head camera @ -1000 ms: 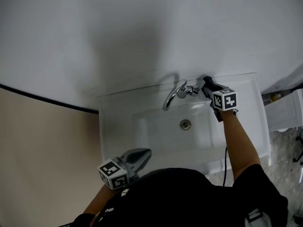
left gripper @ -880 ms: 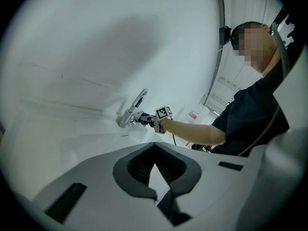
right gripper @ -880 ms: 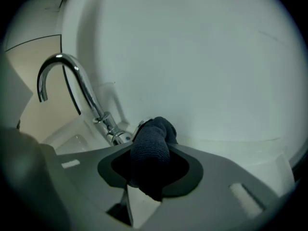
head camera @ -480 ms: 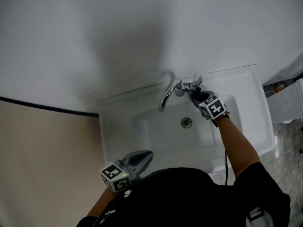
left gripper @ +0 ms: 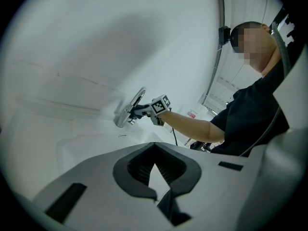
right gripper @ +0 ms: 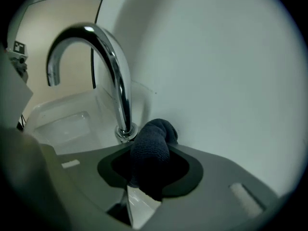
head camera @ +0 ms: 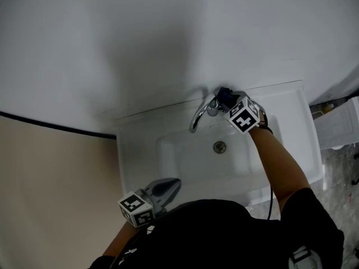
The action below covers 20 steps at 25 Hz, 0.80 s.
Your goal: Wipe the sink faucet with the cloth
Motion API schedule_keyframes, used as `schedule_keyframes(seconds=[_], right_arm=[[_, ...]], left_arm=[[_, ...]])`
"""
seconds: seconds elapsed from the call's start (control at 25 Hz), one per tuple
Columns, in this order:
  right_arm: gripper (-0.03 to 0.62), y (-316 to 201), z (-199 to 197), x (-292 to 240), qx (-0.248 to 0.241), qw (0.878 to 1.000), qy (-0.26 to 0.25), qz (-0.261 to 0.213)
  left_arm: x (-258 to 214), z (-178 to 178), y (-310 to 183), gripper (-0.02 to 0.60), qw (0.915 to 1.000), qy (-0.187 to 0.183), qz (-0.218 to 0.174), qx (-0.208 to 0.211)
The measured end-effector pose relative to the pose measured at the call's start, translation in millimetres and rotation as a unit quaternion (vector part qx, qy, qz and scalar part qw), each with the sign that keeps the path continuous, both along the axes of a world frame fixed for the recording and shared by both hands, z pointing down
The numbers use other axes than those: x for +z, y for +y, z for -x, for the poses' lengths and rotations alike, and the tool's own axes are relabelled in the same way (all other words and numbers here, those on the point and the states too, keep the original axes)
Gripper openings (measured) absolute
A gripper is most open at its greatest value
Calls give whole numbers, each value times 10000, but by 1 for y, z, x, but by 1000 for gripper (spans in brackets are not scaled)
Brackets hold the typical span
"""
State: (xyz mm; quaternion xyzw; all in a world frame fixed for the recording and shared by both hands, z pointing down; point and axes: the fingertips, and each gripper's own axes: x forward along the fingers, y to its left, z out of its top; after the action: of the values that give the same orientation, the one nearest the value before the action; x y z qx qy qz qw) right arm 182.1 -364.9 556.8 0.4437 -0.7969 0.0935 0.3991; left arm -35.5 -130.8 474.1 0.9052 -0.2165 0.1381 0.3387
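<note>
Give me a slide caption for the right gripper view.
Right gripper holds a dark cloth at the chrome faucet's base.

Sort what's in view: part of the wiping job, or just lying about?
Job:
- curved chrome faucet
- dark knitted cloth, clamped in the right gripper
- white sink

Lying about:
- left gripper, jaws shut, empty
- white slatted crate, right of the sink

Left gripper [head camera: 167, 187]: hung low by the torso, jaws pressed together, empty.
Right gripper [head camera: 225, 98]: was out ahead on an outstretched arm, jaws clamped on the cloth [right gripper: 150, 150].
</note>
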Motion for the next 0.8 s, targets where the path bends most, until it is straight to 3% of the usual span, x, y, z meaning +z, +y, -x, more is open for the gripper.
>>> schedule_keyframes(seconds=[0.12,0.32,0.56,0.8], right_arm=[[120,-11,5,21,22,9983,362,455],[117,-7,8,24,-137,9921,103,1240],[117,29,21,27,-452,9902,114,1320],[117,83,28,91,-400,9783,-106,2032]], left_arm=[[-2,5,1,-8,10000,10,-6,-74],[-2,11,0,-8,9998,30,-6,-178],[-3,9,2,-8,9999,68,-20,-149],[-4,9,2,-8,9998,85,17,-168]])
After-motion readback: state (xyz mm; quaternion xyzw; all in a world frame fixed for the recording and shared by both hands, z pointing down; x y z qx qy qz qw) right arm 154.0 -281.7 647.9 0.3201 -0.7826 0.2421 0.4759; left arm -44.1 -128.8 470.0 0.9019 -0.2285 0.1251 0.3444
